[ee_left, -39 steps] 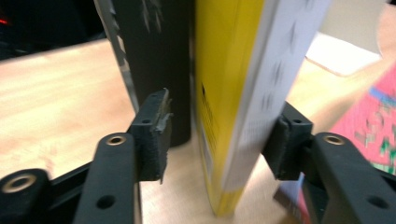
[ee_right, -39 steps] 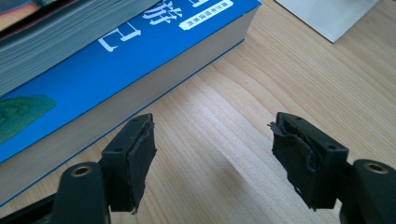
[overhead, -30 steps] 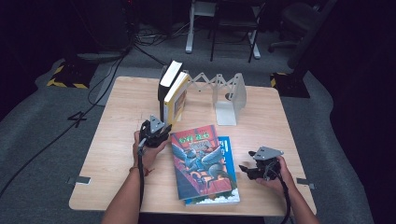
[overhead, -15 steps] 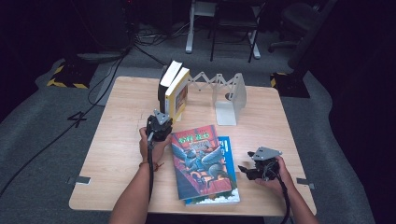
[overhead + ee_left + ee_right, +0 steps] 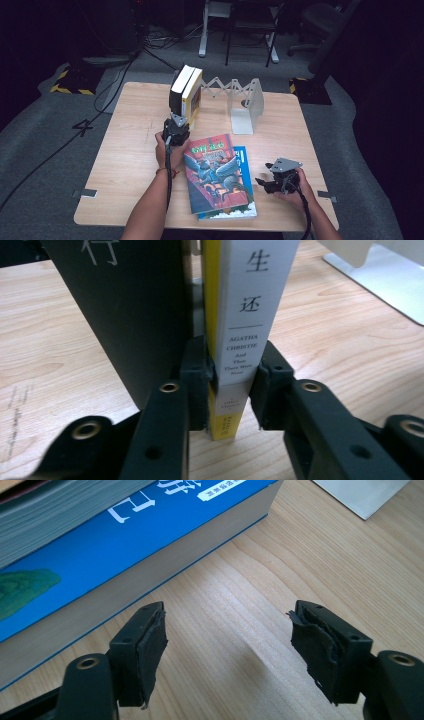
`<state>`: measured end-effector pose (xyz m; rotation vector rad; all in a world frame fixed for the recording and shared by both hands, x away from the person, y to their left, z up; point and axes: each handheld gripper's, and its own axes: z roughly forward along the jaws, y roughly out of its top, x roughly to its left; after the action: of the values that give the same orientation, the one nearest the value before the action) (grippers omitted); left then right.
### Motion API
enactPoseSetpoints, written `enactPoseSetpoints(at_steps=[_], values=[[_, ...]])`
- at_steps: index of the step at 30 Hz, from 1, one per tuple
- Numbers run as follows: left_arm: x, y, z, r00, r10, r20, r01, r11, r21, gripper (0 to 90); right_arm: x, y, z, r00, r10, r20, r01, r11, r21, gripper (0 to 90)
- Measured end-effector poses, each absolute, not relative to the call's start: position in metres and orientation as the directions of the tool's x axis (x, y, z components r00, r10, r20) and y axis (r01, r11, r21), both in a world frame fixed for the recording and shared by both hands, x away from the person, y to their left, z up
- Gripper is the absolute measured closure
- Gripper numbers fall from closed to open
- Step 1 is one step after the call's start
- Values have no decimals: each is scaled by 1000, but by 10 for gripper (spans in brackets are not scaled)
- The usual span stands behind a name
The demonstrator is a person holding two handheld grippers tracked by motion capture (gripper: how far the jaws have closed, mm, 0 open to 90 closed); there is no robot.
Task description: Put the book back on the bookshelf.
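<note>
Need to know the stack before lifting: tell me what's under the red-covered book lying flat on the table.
A blue book lies under the red-covered book, its right edge and lower corner sticking out. Most of the blue cover is hidden, so anything further between them cannot be seen.

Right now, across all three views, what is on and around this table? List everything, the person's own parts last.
Yellow-and-white Agatha Christie book: one, upright, far left of table, between left tool's pads.
Black book: one, upright beside it.
Illustrated fantasy book: one, flat, atop blue book.
Blue book: one, flat, near edge.
Folding bookend rack: one, white, far centre.
Table: one, light wood.
Chair: one, dark, behind table.
Left tool: black, jaws just opening slightly, pads touching the Christie spine.
Right tool: black, open, empty, beside blue book.
</note>
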<state>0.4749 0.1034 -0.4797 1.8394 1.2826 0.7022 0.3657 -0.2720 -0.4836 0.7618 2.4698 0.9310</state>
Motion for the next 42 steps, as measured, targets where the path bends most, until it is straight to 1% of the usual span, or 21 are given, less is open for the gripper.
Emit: enactPoseSetpoints(at_steps=[1, 2, 3, 4, 7, 9, 10, 12, 13, 14, 16, 17, 19, 20, 21, 26, 30, 35, 42], values=[[475, 103, -480, 352, 936, -3, 522, -194, 831, 663, 366, -272, -484, -776, 609, -165, 348, 631, 693, 303], [474, 104, -480, 377, 926, 4, 526, -217, 822, 612, 365, -272, -484, -776, 609, -164, 349, 631, 693, 303], [473, 104, -480, 381, 924, 15, 516, -227, 826, 574, 365, -272, -484, -777, 608, -163, 349, 631, 692, 304], [470, 105, -479, 394, 918, 34, 506, -248, 826, 579, 365, -272, -484, -776, 610, -163, 351, 631, 692, 303], [464, 111, -478, 421, 907, 10, 492, -238, 837, 564, 364, -272, -483, -775, 610, -162, 350, 629, 695, 303], [461, 115, -478, 453, 891, -3, 487, -244, 839, 514, 364, -271, -483, -775, 610, -163, 349, 630, 694, 303], [458, 116, -477, 465, 885, 13, 478, -263, 838, 499, 364, -271, -483, -776, 610, -164, 349, 630, 694, 303], [455, 119, -477, 495, 868, 33, 458, -293, 839, 498, 364, -270, -484, -778, 605, -168, 345, 635, 691, 304], [453, 121, -476, 493, 869, 50, 455, -306, 836, 512, 364, -269, -484, -775, 607, -174, 344, 637, 690, 306], [452, 123, -476, 499, 866, 46, 453, -305, 838, 576, 364, -269, -484, -771, 612, -177, 344, 634, 692, 310], [451, 126, -475, 498, 867, 34, 451, -293, 843, 633, 364, -270, -484, -769, 616, -173, 346, 629, 696, 311], [452, 128, -474, 502, 864, 28, 449, -288, 846, 677, 364, -269, -483, -766, 619, -176, 348, 628, 696, 312], [454, 129, -474, 488, 873, 21, 460, -278, 843, 722, 364, -269, -483, -764, 619, -179, 344, 627, 699, 314], [455, 129, -475, 485, 874, 42, 453, -292, 843, 768, 363, -270, -482, -763, 621, -180, 345, 626, 699, 315], [455, 127, -475, 483, 875, 44, 454, -293, 841, 793, 363, -270, -482, -761, 622, -181, 345, 625, 700, 315], [462, 120, -474, 472, 880, 52, 465, -298, 834, 817, 364, -271, -482, -761, 624, -177, 346, 621, 704, 316], [470, 114, -472, 442, 895, 59, 483, -293, 825, 828, 364, -272, -482, -760, 624, -182, 343, 623, 703, 316], [478, 107, -469, 415, 907, 74, 497, -294, 817, 829, 364, -274, -482, -757, 629, -178, 346, 617, 706, 316], [485, 105, -469, 405, 913, 53, 505, -271, 820, 815, 364, -275, -481, -755, 632, -177, 349, 615, 707, 317]])
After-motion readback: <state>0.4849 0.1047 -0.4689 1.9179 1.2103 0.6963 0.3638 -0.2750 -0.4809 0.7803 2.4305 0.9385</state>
